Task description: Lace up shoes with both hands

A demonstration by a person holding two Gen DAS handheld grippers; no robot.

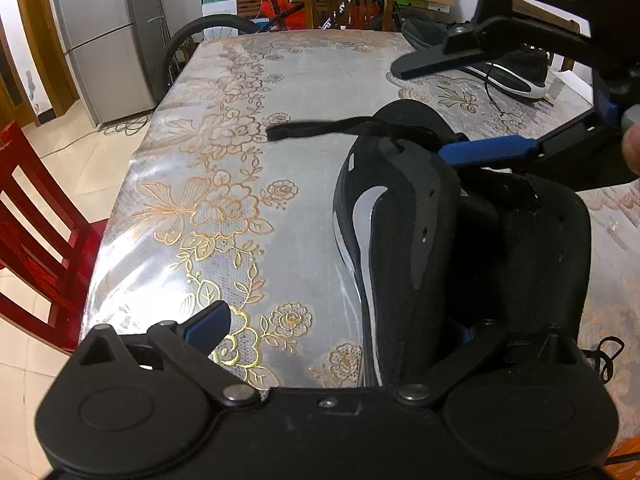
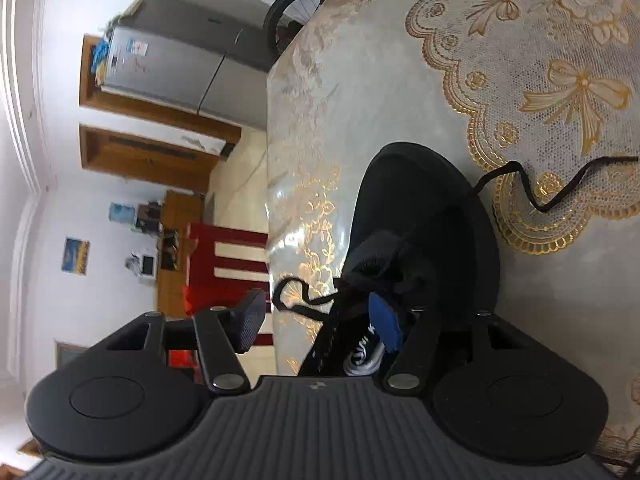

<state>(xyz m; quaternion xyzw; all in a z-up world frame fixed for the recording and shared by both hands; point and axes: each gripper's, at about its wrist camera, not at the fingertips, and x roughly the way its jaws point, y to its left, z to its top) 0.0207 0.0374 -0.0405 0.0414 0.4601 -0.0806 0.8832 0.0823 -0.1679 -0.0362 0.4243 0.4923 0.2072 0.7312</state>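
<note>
A black shoe with a white sole edge lies on the floral table cover, toe pointing away. My left gripper is open: its left pad stands clear of the shoe, and its right finger is hidden in the shoe's opening. A black lace end sticks out leftward over the toe. My right gripper comes in from the upper right, open, with its blue pad beside that lace. In the right wrist view a lace loop hangs between the parted jaws of the right gripper, unpinched.
A second black shoe lies at the table's far right, with loose lace trailing over a lace doily. A red chair stands left of the table edge. A refrigerator, a bicycle wheel and wooden chairs stand behind.
</note>
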